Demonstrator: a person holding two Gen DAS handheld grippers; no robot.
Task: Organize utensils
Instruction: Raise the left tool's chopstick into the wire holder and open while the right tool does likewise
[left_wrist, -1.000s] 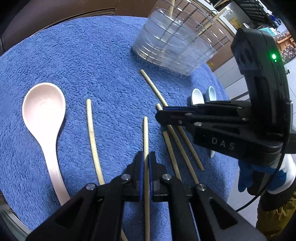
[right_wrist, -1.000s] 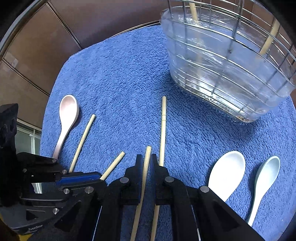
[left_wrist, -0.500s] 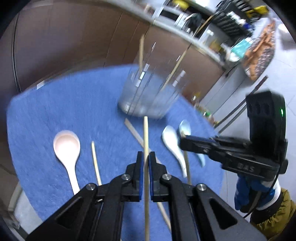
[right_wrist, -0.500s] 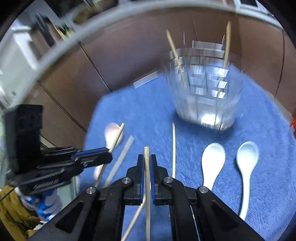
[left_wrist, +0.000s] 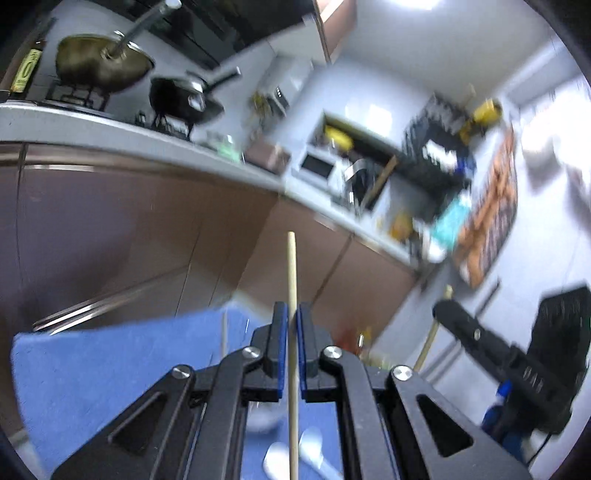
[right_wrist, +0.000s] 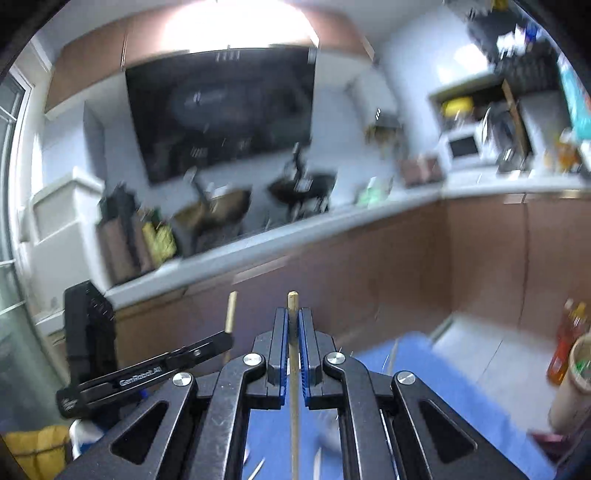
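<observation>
Between the blue pads of the left gripper a wooden chopstick is clamped, its tip standing out beyond the fingers toward the brown cabinet fronts. Over in the right wrist view the right gripper is likewise closed on a second chopstick, only a short end showing past the pads. Each tool appears in the other's camera: the left one, seen from the right, carries white lettering that reads roughly "GenRobot.AI", while the right one, seen from the left, bears letters too blurred to read. Below the left gripper lies the blue towel, with pale spoons smeared by motion blur at the bottom edge. On the grey counter stand a brass-coloured wok and a black pan. A white microwave sits farther along; no brand is legible.
</observation>
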